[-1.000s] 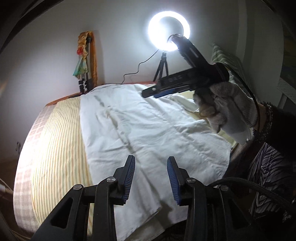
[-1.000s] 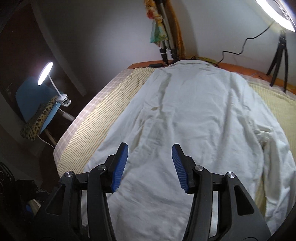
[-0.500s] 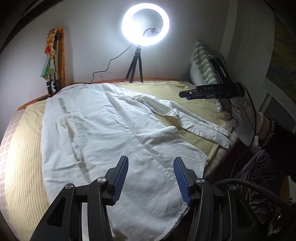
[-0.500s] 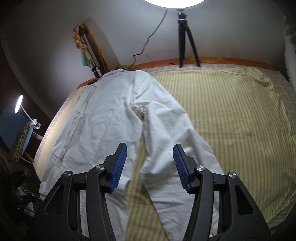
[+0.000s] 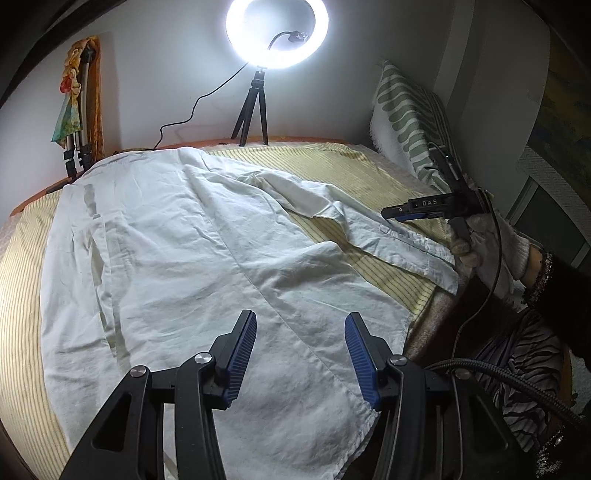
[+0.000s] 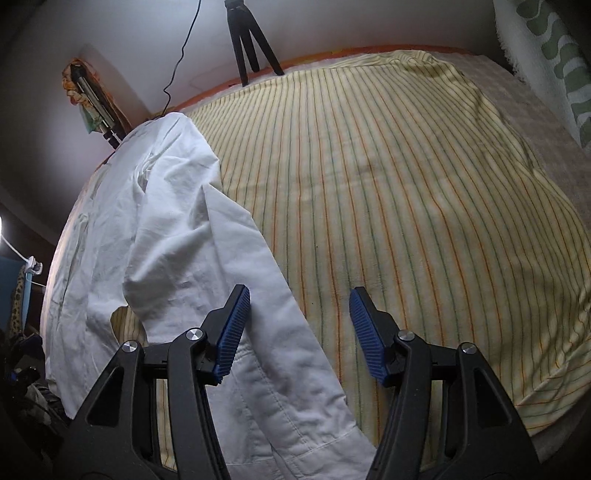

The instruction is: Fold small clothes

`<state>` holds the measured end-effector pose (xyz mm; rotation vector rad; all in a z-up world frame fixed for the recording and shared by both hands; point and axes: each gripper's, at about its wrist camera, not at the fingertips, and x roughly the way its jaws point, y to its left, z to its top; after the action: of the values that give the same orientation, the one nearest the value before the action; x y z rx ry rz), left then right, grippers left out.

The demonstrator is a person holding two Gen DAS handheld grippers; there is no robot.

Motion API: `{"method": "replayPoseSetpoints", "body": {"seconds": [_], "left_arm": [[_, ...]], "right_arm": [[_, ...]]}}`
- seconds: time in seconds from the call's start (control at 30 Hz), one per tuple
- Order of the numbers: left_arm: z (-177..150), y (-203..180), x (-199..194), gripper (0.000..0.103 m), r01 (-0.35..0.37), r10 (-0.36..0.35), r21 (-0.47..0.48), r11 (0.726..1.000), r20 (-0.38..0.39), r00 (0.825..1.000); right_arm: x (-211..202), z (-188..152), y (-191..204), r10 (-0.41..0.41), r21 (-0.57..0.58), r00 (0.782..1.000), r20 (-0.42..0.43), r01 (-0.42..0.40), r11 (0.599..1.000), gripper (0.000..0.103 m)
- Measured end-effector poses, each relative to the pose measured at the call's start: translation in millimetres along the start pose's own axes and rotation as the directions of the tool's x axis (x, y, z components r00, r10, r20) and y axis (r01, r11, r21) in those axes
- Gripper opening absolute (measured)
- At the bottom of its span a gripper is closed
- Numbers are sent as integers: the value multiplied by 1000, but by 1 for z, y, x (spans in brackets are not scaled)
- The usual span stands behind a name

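Note:
A white long-sleeved shirt [image 5: 177, 258] lies spread flat on a yellow striped bedcover [image 5: 332, 162]. One sleeve [image 5: 402, 240] stretches out to the right toward the bed's edge. My left gripper [image 5: 301, 354] is open and empty, above the shirt's lower hem. My right gripper [image 6: 299, 332] is open and empty, low over the sleeve's cuff end [image 6: 266, 387], its left finger above the sleeve. In the left wrist view the right gripper [image 5: 391, 213] hovers just above the cuff, held by a gloved hand.
A lit ring light on a tripod [image 5: 277, 33] stands at the bed's far edge with a trailing cable. A green-patterned pillow [image 5: 406, 118] leans at the right. Folded tripods [image 5: 77, 122] stand at the far left. The bed edge [image 5: 424, 317] drops off beside the sleeve.
Both views have swung right. My right gripper has moved from above the shirt's body down and right to the sleeve's cuff end. Both grippers stay open.

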<state>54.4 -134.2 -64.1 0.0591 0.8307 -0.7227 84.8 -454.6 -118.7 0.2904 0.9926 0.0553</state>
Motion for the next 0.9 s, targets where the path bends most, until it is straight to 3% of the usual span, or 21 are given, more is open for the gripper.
{"method": "replayPoseSetpoints", "body": {"seconds": [0.13, 0.2, 0.27, 0.37, 0.47, 0.63, 0.9], "left_arm": [[1, -1, 5, 51, -2, 2, 7, 1000, -7, 1000], [0, -2, 6, 51, -9, 9, 14, 1000, -9, 1000], [-1, -3, 7, 51, -16, 17, 23, 1000, -12, 1000], [-2, -2, 6, 50, -20, 20, 24, 1000, -12, 1000], [-3, 0, 3, 50, -25, 25, 20, 1000, -5, 1000], [-3, 4, -3, 50, -28, 27, 9, 1000, 8, 1000], [-6, 9, -14, 50, -40, 41, -8, 999, 26, 999]], "right_arm": [[1, -7, 16, -55, -94, 998, -3, 55, 994, 57], [0, -9, 23, -73, -131, 997, -3, 72, 989, 42], [-1, -10, 24, -41, -131, 999, -20, 38, 991, 13], [-4, -11, 31, -21, -141, 999, -24, 17, 990, 6], [-21, -7, 39, 90, -93, 996, 14, -88, 992, 5], [-48, 1, 64, 188, -75, 977, 99, -181, 981, 4], [-55, -2, 152, 276, -228, 957, 88, -250, 941, 4]]}}
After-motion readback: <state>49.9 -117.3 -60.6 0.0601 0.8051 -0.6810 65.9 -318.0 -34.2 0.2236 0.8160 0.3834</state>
